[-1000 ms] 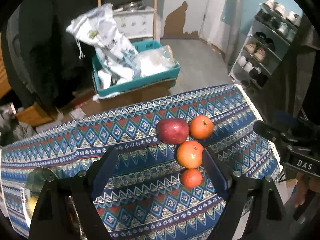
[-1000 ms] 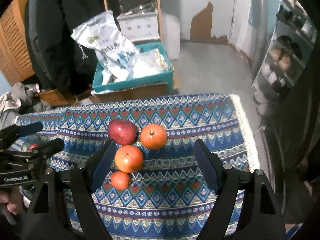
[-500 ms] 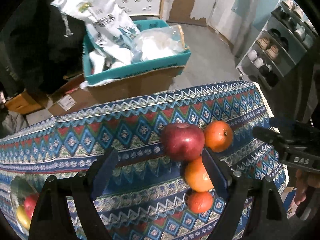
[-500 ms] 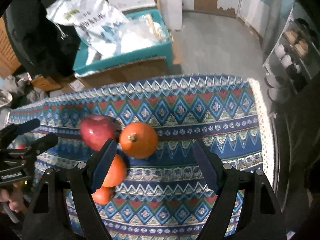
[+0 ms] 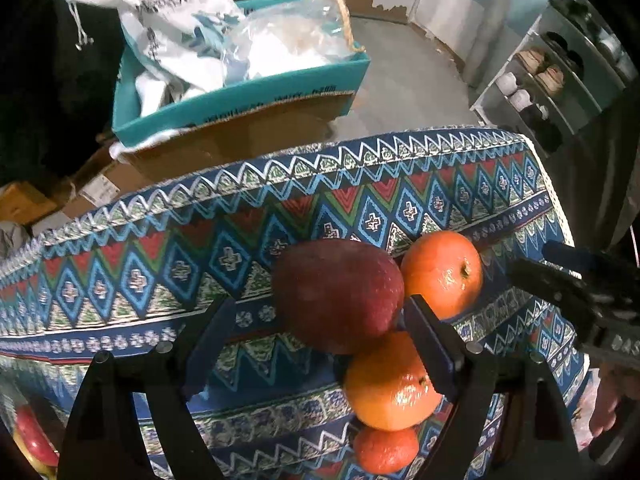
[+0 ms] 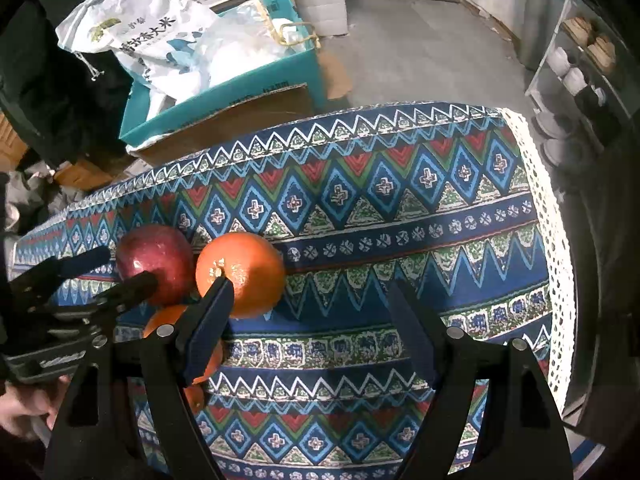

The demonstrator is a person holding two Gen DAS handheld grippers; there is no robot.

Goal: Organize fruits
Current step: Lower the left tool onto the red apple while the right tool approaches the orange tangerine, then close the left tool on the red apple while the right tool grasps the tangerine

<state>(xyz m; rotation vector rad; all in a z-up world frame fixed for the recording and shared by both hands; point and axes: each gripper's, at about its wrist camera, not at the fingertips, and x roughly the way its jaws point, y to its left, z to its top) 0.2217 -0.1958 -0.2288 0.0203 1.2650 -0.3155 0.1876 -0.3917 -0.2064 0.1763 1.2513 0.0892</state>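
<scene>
Straddling the red apple (image 5: pixel 338 294) with spread left gripper (image 5: pixel 316 330) fingers — fruit clustered mid-desk (image 6: pixel 400 208); right gripper (image 6: pixel 310 320) likewise spread. Risk: nudging touching oranges (image 5: pixel 442 274) — rolling off.

On the tablecloth (image 5: pixel 160 264), the apple (image 5: pixel 340 292) lies just left of one orange (image 5: pixel 444 272), touching it. A second orange (image 5: pixel 390 384) sits in front of the apple against it, with the smallest orange (image 5: pixel 384 450) nearer still. Behind the table, a box (image 6: pixel 224 92) on the floor holds bags (image 6: pixel 136 36); a shoe rack (image 6: pixel 580 72) stands to the right.
</scene>
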